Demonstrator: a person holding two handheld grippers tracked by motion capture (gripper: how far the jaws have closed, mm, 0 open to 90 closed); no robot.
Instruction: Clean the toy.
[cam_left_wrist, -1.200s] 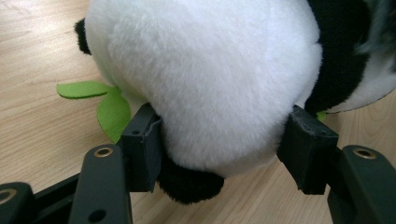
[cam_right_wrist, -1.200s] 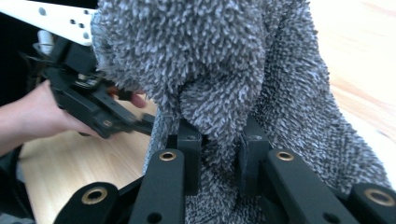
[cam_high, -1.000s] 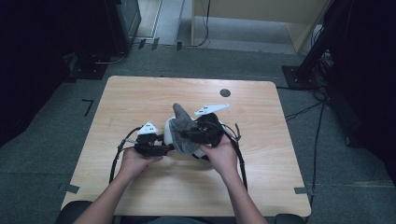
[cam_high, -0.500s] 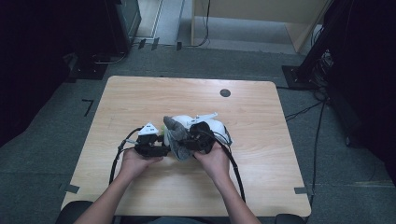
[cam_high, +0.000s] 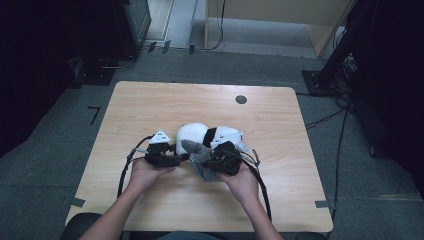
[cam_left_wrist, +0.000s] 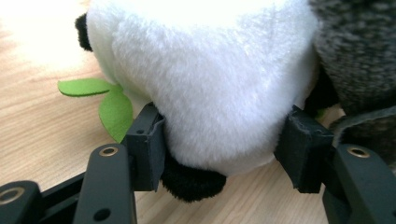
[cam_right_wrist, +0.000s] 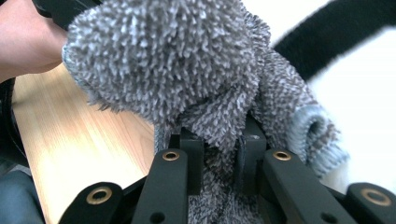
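A white and black plush panda lies near the middle of the wooden table. My left gripper grips it: in the left gripper view its pads press both sides of the panda's white body, beside green felt leaves. My right gripper is shut on a grey fuzzy cloth. In the right gripper view the grey cloth bunches between the jaws and lies against the panda.
A small dark round hole sits in the table's far side. Black cables trail from both grippers toward the near edge. A wooden cabinet and dark equipment stand on the floor beyond the table.
My right gripper has carried the grey cloth down and left onto the panda. The left gripper has stayed on the panda.
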